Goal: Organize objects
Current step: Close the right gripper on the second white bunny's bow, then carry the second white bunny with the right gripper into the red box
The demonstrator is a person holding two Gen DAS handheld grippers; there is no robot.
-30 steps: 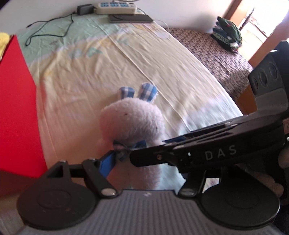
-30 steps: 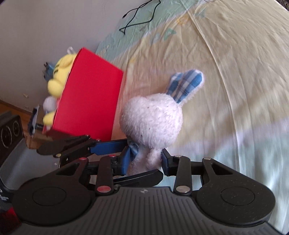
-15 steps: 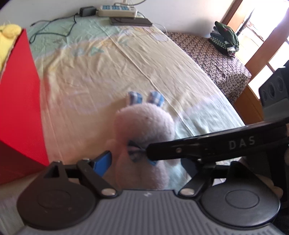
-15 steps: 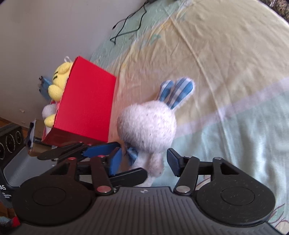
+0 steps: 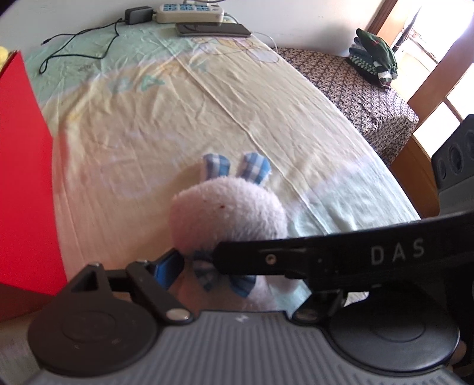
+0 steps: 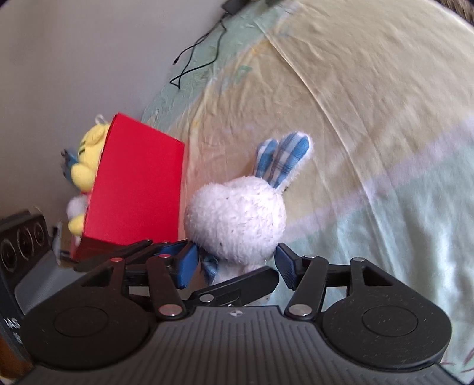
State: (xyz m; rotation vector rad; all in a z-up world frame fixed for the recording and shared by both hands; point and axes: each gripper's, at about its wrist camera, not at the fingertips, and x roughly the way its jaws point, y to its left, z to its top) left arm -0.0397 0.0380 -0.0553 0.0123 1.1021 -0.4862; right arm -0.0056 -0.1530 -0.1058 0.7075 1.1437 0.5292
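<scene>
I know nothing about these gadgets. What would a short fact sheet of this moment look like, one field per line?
setting: bed sheet, yellow and pale green
main item: white plush bunny with blue checked ears and bow
right gripper: open, fingers on either side of the bunny's body
left gripper: one blue finger beside the bunny; other side hidden by the right gripper's arm
container: red box, left of the bunny
in or behind the box: yellow plush toy
far end of the bed: power strip, phone, black cable
</scene>
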